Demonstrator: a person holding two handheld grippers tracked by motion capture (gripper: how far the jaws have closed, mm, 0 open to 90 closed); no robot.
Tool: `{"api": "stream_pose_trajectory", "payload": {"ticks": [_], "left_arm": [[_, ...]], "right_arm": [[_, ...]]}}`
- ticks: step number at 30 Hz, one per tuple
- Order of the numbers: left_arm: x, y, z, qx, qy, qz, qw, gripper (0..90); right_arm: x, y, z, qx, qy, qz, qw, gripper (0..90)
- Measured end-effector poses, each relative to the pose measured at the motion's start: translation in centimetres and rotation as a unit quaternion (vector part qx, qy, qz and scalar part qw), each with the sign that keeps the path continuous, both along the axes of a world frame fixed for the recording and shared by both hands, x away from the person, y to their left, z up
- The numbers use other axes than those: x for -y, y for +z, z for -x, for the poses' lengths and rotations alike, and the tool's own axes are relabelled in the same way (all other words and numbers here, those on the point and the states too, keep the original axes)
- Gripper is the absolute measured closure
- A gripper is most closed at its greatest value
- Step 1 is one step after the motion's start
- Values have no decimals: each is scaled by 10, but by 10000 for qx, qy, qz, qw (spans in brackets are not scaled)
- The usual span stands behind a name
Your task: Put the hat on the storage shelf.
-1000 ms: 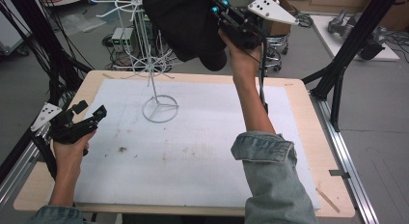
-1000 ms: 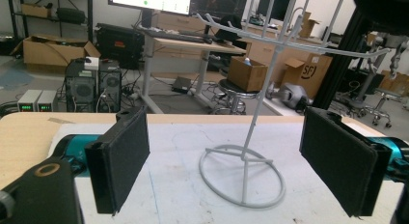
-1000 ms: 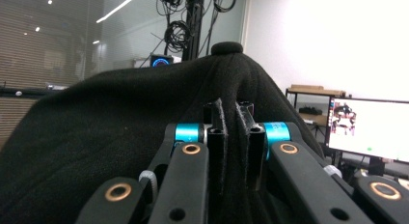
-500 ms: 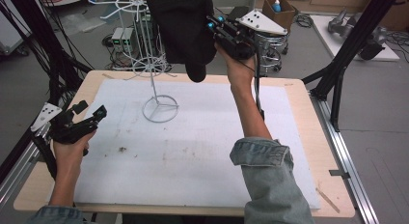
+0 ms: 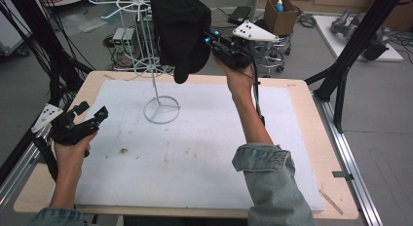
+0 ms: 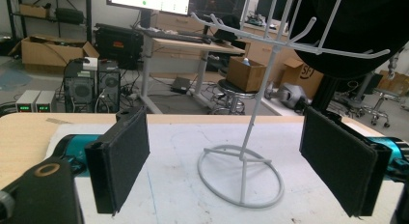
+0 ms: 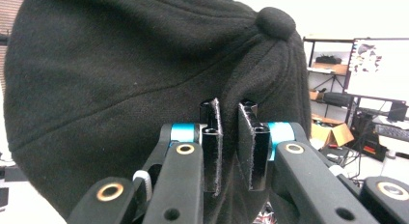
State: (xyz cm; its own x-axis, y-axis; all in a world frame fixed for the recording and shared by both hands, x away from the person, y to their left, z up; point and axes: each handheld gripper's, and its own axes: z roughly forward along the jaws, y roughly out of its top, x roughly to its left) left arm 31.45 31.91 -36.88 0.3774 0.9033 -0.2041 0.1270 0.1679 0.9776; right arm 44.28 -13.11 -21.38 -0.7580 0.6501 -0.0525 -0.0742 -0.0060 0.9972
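Note:
A black cap (image 5: 180, 31) hangs in the air over the table's far edge, with my right gripper (image 5: 212, 41) shut on its fabric. In the right gripper view the cap (image 7: 120, 79) bulges ahead, top button up, and the right gripper (image 7: 229, 113) pinches a fold. A white wire rack (image 5: 161, 109) stands on the white mat, its upper arms just left of the cap. My left gripper (image 5: 91, 110) hovers open at the table's left side. In the left gripper view the left gripper (image 6: 224, 137) frames the rack (image 6: 241, 178), with the cap (image 6: 357, 31) above its arms.
The wooden table (image 5: 302, 99) carries a white mat (image 5: 204, 153) with a few dark specks. Black frame posts (image 5: 341, 84) rise at both sides. A cardboard box (image 5: 280, 14), a stool and computer cases stand on the floor behind the table.
My right gripper has carried the cap leftward, closer to the rack's top. The left gripper has stayed where it was, open.

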Motion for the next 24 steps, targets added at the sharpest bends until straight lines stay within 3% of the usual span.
{"api": "stream_pose_trajectory", "payload": {"ticks": [18,24], "left_arm": [[0,0,0,5,-6,-11,10000,179],[0,0,0,-11,-9,-14,10000,179]], "right_arm": [[2,-1,0,-166,-143,189,9996,732],[8,5,6,-82,-257,415,9988,697]]}}
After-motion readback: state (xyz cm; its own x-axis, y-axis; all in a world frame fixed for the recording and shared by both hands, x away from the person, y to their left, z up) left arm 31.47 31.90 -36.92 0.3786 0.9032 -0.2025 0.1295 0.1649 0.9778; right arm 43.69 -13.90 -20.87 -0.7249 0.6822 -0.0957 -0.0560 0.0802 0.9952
